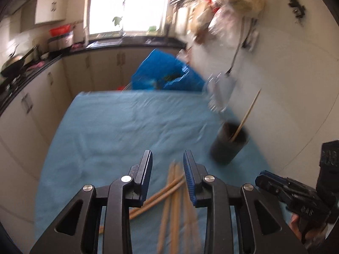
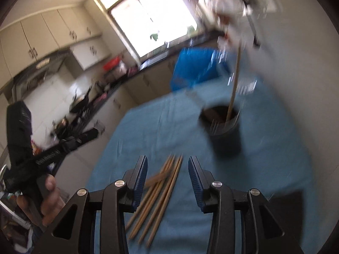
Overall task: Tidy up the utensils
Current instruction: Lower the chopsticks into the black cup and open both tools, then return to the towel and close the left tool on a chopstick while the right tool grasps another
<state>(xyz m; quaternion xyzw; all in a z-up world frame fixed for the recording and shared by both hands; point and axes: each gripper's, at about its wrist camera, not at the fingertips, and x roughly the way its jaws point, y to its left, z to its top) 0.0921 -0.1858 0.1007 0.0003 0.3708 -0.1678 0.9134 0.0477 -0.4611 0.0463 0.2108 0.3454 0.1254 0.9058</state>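
Observation:
Several wooden chopsticks [image 1: 171, 199] lie in a loose pile on the blue cloth [image 1: 127, 127]; they also show in the right wrist view [image 2: 161, 190]. A dark cup [image 1: 229, 146] stands on the cloth at the right with one chopstick [image 1: 246, 115] leaning in it; the cup [image 2: 224, 131] and its chopstick [image 2: 234, 84] also show in the right wrist view. My left gripper [image 1: 167, 158] is open and empty above the pile. My right gripper [image 2: 167, 163] is open and empty above the pile. Both views are motion-blurred.
A blue bag [image 1: 167, 74] stands beyond the table's far edge. A dark counter [image 1: 42, 63] with a pan and cabinets runs along the left. A white wall [image 1: 286, 74] is close on the right, with items hung on it.

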